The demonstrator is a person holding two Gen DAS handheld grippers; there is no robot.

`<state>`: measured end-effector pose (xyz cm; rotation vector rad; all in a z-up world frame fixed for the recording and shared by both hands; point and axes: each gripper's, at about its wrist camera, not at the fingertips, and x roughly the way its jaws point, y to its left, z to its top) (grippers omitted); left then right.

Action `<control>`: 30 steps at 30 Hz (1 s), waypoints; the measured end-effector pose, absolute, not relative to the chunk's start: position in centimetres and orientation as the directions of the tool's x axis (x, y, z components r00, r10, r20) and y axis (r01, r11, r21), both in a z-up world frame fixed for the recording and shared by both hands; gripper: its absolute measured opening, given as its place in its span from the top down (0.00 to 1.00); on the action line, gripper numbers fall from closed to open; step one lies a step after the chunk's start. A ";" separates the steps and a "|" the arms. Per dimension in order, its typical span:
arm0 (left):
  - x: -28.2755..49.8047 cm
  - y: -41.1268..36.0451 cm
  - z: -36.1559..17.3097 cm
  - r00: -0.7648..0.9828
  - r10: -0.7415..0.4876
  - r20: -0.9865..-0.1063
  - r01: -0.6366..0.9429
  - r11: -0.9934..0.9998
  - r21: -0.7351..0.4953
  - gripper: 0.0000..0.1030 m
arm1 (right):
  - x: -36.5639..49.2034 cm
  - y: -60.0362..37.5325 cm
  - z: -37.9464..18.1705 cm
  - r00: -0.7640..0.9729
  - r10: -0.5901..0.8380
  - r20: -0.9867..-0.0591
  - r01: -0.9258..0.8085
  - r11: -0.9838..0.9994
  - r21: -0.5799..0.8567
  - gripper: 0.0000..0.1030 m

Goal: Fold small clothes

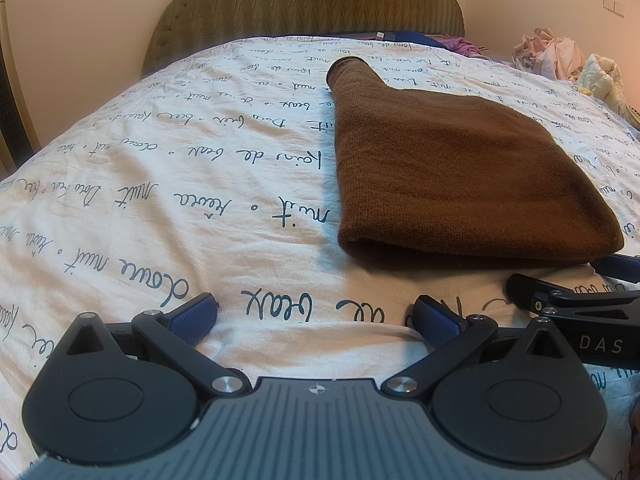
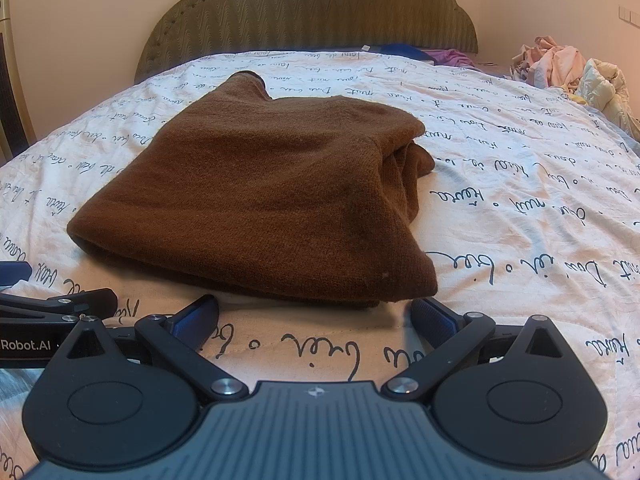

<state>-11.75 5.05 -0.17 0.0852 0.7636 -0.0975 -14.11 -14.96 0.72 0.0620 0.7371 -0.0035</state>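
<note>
Here, a brown knitted garment point(image 2: 256, 192), already folded into a thick bundle, lies on a bed's script-printed duvet point(image 1: 160, 200), its long axis running away toward the headboard point(image 2: 308, 16). The right gripper point(image 2: 314, 320) sits just short of its near edge, fingers wide apart and empty. The left gripper point(image 1: 316, 320), equally spread and empty, rests beside it, left of the garment. Bare duvet lies all around.

Warm, yellowish indoor light fills both views, fairly bright and even. The brown garment point(image 1: 452, 172) throws a soft shadow leftward onto the bedspread point(image 1: 160, 184). Fisheye bending curves the edges; corners darken. Focus stays sharp.
</note>
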 end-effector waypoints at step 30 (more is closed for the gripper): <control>-11.7 5.1 -0.2 0.717 -0.062 -0.695 0.132 0.990 0.047 0.00 | -14.1 -15.0 0.8 0.741 0.016 -0.671 0.028 0.998 0.054 0.00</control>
